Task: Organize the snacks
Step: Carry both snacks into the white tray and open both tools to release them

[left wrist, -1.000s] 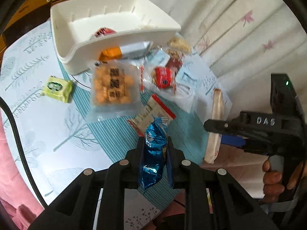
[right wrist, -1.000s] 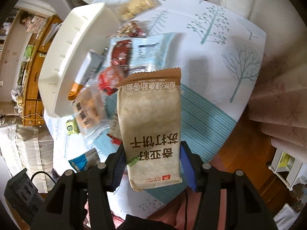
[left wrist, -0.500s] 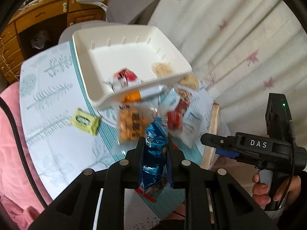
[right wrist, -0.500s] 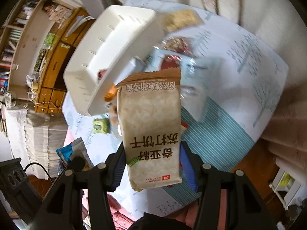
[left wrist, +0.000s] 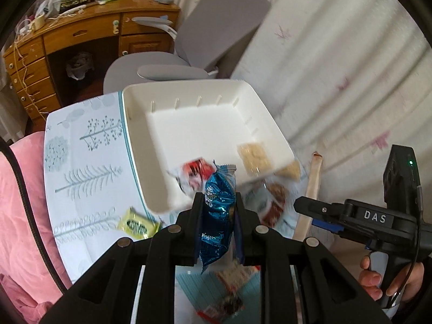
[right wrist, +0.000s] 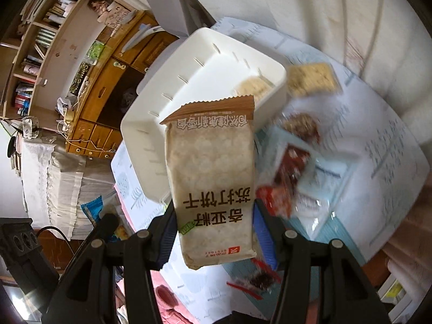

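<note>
My left gripper [left wrist: 217, 210] is shut on a crinkled blue foil snack packet [left wrist: 217, 216], held above the table just in front of the white plastic tray [left wrist: 135, 140]. Inside the tray lie a red-and-white packet [left wrist: 193, 170] and a pale cracker packet [left wrist: 253, 155]. My right gripper [right wrist: 213, 216] is shut on a tall brown-topped cracker packet [right wrist: 212, 178], raised in front of the same white tray [right wrist: 140, 135]. In the left wrist view that right gripper [left wrist: 305, 205] shows at the right, with the cracker packet [left wrist: 310, 191] seen edge-on.
Loose snacks lie on the tree-print tablecloth [left wrist: 81, 178]: a yellow-green packet [left wrist: 137, 225], red packets [right wrist: 291, 167], a cracker packet [right wrist: 313, 79] beside the tray. A grey chair [left wrist: 194, 40] and wooden desk [left wrist: 67, 43] stand behind the table. Curtains [left wrist: 337, 67] hang at right.
Both grippers have risen and moved toward the tray with their packets still held. The tray's inside has come into fuller view, and the loose snacks have slid lower in the pictures.
</note>
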`<action>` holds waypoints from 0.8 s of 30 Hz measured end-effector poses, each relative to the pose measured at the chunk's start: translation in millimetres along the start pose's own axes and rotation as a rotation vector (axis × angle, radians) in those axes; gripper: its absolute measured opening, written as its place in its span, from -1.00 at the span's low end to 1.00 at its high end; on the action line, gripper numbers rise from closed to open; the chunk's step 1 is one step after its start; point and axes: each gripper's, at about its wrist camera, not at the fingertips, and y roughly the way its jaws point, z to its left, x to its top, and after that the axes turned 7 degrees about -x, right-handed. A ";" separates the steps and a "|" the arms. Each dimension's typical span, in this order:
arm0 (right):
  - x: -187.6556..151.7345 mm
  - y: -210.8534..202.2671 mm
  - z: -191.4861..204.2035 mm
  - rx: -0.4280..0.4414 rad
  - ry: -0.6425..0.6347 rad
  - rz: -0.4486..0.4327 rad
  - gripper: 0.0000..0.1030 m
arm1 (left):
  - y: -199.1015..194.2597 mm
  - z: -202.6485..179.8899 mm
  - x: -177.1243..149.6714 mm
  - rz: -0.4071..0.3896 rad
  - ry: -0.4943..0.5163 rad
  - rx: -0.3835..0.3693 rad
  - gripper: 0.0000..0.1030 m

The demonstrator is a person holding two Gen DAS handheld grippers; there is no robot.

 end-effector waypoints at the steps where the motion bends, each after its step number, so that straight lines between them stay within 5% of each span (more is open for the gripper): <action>1: 7.5 2.0 3.1 -0.001 -0.014 -0.005 0.04 | 2.9 1.8 4.8 -0.010 -0.012 0.006 -0.66; 17: 76.4 28.5 25.9 0.030 -0.153 -0.079 0.05 | 35.5 27.2 50.6 -0.129 -0.138 0.000 -0.65; 22: 87.6 35.4 29.4 0.049 -0.185 -0.090 0.23 | 44.5 31.3 51.6 -0.120 -0.165 0.017 -0.34; 24: 88.9 36.6 28.2 0.053 -0.184 -0.090 0.26 | 45.7 30.8 51.1 -0.115 -0.165 0.026 -0.06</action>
